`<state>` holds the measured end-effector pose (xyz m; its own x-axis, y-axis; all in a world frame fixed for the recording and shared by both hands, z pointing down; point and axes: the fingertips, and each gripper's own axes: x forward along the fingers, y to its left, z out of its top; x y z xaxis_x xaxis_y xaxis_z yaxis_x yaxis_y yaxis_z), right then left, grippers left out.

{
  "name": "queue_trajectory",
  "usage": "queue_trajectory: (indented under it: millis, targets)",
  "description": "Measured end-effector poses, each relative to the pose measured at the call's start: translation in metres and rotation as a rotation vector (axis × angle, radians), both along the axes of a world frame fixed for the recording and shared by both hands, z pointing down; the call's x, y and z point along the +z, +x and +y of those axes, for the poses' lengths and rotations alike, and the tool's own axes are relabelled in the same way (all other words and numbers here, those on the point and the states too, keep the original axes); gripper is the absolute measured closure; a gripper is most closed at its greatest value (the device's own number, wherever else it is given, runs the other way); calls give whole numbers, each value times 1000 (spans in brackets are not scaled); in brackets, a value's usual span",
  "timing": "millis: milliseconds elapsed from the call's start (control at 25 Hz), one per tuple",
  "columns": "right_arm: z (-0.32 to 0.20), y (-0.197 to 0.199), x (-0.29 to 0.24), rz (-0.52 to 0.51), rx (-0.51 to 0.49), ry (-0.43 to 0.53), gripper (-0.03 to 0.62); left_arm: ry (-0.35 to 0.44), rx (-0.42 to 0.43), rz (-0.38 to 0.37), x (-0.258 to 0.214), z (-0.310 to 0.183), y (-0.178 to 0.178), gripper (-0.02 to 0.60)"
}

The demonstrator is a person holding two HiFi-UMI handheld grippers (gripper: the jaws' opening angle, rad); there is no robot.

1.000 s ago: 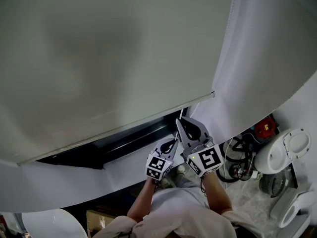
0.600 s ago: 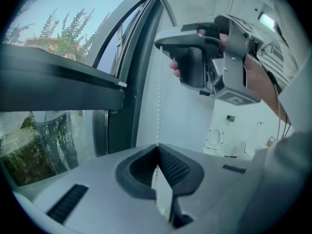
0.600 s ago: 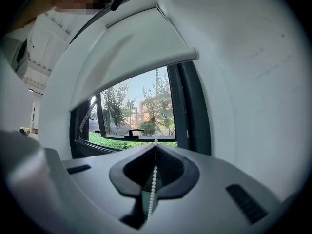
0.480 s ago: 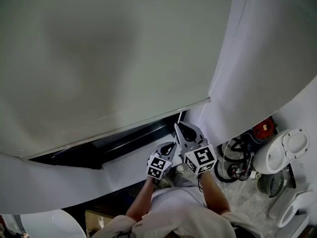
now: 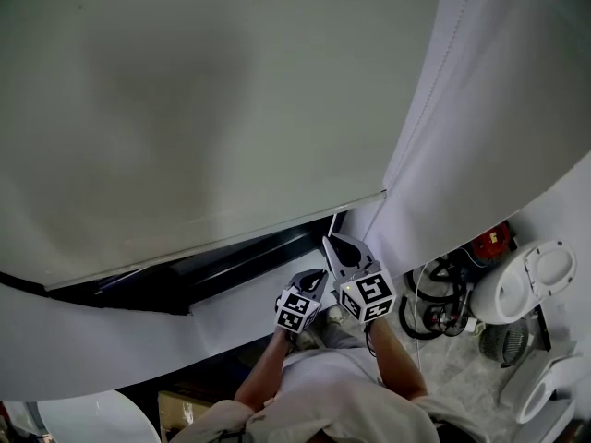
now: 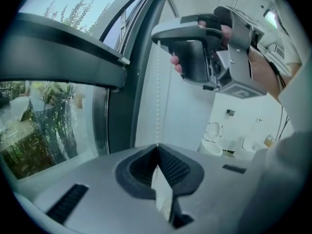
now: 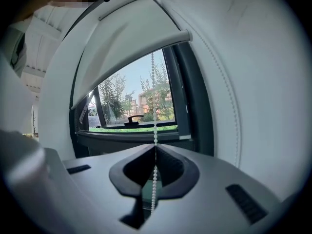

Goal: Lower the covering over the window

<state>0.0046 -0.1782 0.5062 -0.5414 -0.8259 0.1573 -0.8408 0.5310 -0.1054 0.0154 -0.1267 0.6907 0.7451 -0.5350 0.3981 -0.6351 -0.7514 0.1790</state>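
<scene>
I had both grippers clamped on the chain [image 7: 155, 126], a thin string of small white beads hanging straight down at the window's right side. In the right gripper view, the right gripper's [image 7: 155, 147] grey jaws met at their tips on the beads. The string ran on through the dark, ribbed hollow behind them. The left gripper [image 6: 157, 147] sat lower on the same chain, its jaws pinched together on it the same way. Its view showed the right gripper above, with a hand [image 6: 261, 67] wrapped round that one's grip. From the head view the 2 marker cubes were side by side, close but apart.

The blind [image 5: 185, 109] was a flat, matte, off-white sheet, smooth apart from faint shading, ending in a straight pale bar [image 5: 222, 238]. It covered most of the window. A strip of glass below the bar was bare, and through it I saw trees [image 7: 114, 99], a building and grass. The frame [image 5: 240, 266] was dark and smooth, with a black handle [image 7: 134, 117] low on it.

To the right hung a white curtain [image 5: 480, 109] with a dotted line running down it. Below it the room looked like a bathroom. I saw a rounded white toilet [image 5: 526, 284], black coiled cables [image 5: 443, 303] and a red thing [image 5: 494, 238] I could not identify. The floor [image 5: 462, 377] was pale and speckled. The wall [image 5: 240, 317] under the window was plain white.
</scene>
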Motion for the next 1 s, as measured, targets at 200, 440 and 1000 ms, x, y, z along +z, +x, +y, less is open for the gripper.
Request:
queue_trajectory:
  millis: [200,440,1000]
  targets:
    - [-1,-4,20,10,-5,-47,597,-44,7,-19,20,4,-2,568]
    - [1,-4,32,12,-6,-81,597,-68,6,-22,31,7,-2,568]
    - [1,-6,34,10,-19,-65,597,45,-53,30,-37,4,-28,563]
